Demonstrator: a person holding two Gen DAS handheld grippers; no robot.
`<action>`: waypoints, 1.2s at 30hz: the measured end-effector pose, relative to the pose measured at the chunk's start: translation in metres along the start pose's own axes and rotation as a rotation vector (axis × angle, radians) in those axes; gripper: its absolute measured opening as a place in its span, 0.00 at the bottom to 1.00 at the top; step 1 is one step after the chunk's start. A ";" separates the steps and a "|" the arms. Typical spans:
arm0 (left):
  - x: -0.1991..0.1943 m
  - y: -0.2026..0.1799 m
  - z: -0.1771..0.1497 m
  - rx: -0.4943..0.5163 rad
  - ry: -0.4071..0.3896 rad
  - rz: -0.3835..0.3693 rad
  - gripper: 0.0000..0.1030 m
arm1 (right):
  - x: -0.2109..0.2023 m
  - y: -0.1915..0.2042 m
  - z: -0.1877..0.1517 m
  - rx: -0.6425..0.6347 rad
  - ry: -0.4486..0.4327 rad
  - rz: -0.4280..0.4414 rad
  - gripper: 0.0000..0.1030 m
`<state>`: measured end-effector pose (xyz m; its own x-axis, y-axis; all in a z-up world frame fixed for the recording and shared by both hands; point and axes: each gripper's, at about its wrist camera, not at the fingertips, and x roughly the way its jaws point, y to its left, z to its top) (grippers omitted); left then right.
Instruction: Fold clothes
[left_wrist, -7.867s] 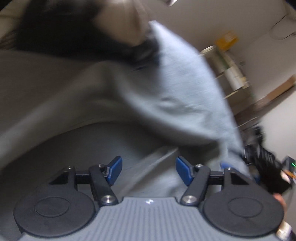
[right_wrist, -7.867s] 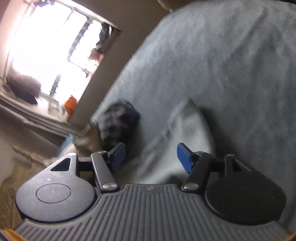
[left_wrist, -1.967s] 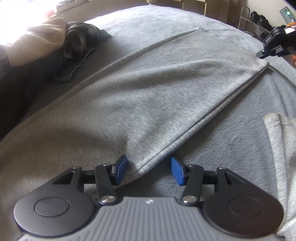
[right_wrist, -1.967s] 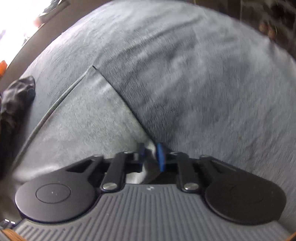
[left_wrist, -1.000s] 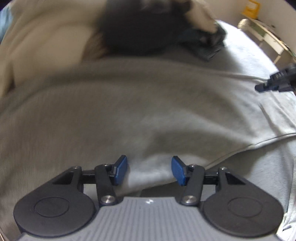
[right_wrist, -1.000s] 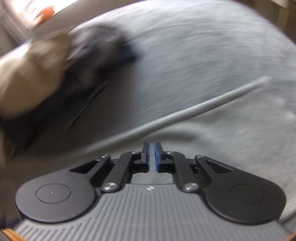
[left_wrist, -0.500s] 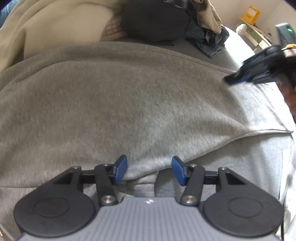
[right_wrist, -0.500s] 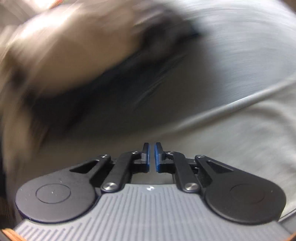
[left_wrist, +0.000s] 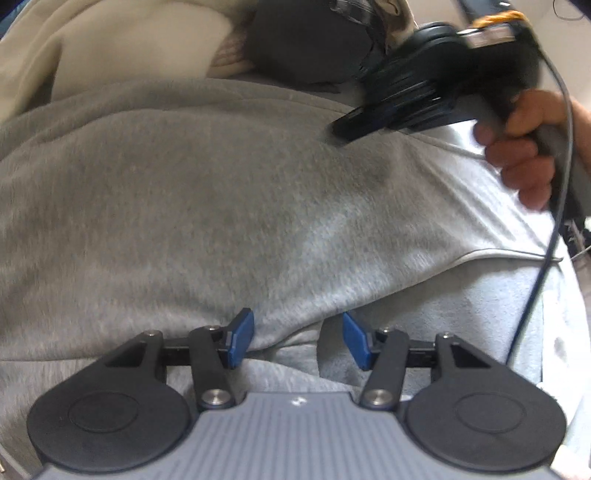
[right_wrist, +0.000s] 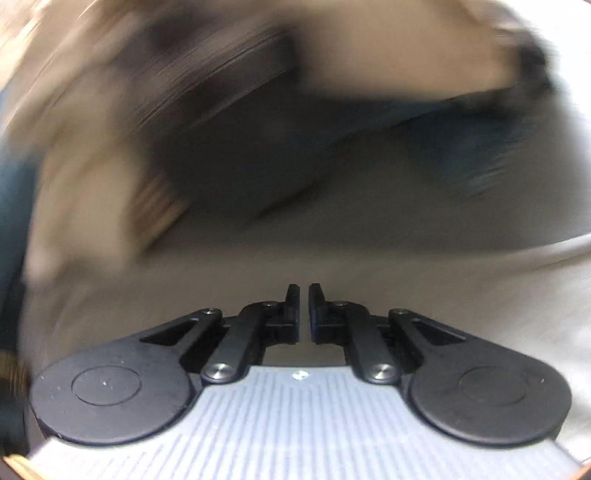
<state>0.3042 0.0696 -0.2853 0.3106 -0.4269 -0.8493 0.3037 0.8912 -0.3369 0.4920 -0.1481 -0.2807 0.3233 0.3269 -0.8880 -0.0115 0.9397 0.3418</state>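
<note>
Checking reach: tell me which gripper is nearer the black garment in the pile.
Right. The right gripper hovers just below the black garment; the left gripper sits at the grey garment's near edge.

Bed surface was covered by a pale grey fleece blanket (left_wrist: 480, 306), showing at 3 to 5 o'clock in the left wrist view. Heap of other laundry sat along the far edge at 11 to 1 o'clock: a cream garment (left_wrist: 122, 44) at 11, a dark charcoal one (left_wrist: 306, 40) at 12, the two touching. Light was soft and even, brightest at 3 o'clock on the blanket. Right wrist view was smeared by motion blur; only tan and dark patches (right_wrist: 258, 147) up top, grey below. Walls, floor, windows: couldn't tell.
</note>
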 end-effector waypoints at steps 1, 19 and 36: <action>0.000 0.001 -0.001 -0.003 0.000 -0.007 0.53 | 0.013 0.013 -0.002 -0.043 0.039 0.012 0.05; -0.012 0.036 -0.016 -0.104 -0.033 -0.147 0.53 | 0.070 0.118 0.040 -0.126 0.046 0.131 0.05; -0.009 0.048 -0.014 -0.141 -0.029 -0.195 0.54 | 0.105 0.196 0.044 -0.302 0.131 0.126 0.03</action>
<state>0.3040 0.1186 -0.2998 0.2845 -0.5952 -0.7515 0.2322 0.8033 -0.5484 0.5654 0.0660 -0.2929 0.1771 0.4339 -0.8834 -0.3290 0.8720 0.3624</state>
